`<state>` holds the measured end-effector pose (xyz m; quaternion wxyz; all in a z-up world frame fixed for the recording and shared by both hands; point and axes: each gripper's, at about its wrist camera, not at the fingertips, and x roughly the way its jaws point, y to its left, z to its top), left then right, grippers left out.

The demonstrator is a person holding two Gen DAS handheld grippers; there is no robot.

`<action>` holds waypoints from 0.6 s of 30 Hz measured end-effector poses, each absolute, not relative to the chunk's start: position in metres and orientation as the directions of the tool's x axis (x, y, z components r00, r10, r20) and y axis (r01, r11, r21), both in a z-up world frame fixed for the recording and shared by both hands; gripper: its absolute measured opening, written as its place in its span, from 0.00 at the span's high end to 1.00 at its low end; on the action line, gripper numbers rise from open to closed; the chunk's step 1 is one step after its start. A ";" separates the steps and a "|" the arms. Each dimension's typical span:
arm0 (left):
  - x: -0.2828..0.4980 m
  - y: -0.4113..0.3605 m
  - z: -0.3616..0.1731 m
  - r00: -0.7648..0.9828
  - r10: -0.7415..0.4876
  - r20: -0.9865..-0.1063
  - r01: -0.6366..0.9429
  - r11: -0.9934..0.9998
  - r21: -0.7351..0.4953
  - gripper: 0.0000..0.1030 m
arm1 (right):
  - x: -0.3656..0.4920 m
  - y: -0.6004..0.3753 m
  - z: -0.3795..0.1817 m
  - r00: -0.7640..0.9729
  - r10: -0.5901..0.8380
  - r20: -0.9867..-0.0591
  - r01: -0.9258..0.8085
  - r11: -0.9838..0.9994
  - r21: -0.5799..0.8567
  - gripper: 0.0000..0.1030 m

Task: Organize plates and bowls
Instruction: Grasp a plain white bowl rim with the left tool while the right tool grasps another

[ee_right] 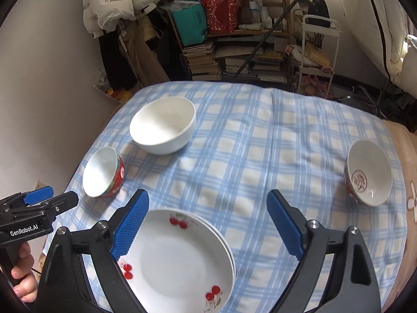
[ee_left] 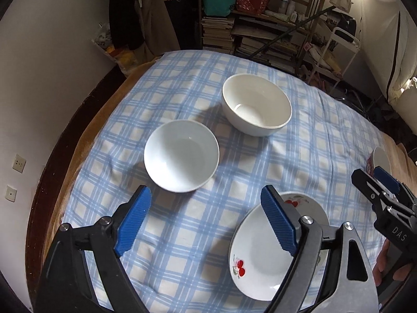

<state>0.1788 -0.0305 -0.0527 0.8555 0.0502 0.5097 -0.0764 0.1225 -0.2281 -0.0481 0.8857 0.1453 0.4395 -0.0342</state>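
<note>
Plates: two cherry plates (ee_right: 179,258) lie stacked at lower centre of the right wrist view, on the checked cloth (ee_right: 260,156), presumably gathered so like sits with like.
Bowls: large white bowl (ee_right: 163,125) upper left; the red-banded bowl (ee_right: 104,173) and the far-right bowl (ee_right: 368,173) sit well apart, unsorted.
Left tool (ee_left: 206,221): jaws apart, empty.
Right tool (ee_right: 208,224): jaws apart above the stack, nothing clamped.

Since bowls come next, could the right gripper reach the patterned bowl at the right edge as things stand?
Probably yes. The right gripper is open and empty, and only bare checked cloth lies between it and the patterned bowl. The stacked plates sit off to the other side.
</note>
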 end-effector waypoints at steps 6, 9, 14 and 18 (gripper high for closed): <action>0.224 -0.036 -0.039 0.489 -0.068 -0.869 0.180 0.983 0.024 0.16 | 0.158 -0.230 -0.036 0.618 0.053 -0.785 0.165 0.967 0.195 0.07; 0.244 -0.039 -0.043 0.499 -0.048 -0.865 0.175 0.983 0.046 0.16 | 0.180 -0.237 -0.038 0.606 0.076 -0.792 0.166 0.961 0.219 0.07; 0.275 -0.039 -0.056 0.489 -0.069 -0.869 0.140 0.990 0.000 0.16 | 0.212 -0.247 -0.047 0.590 0.101 -0.801 0.167 0.956 0.243 0.07; 0.299 -0.046 -0.075 0.457 -0.064 -0.887 0.146 0.989 0.004 0.16 | 0.237 -0.254 -0.057 0.575 0.124 -0.809 0.174 0.947 0.269 0.12</action>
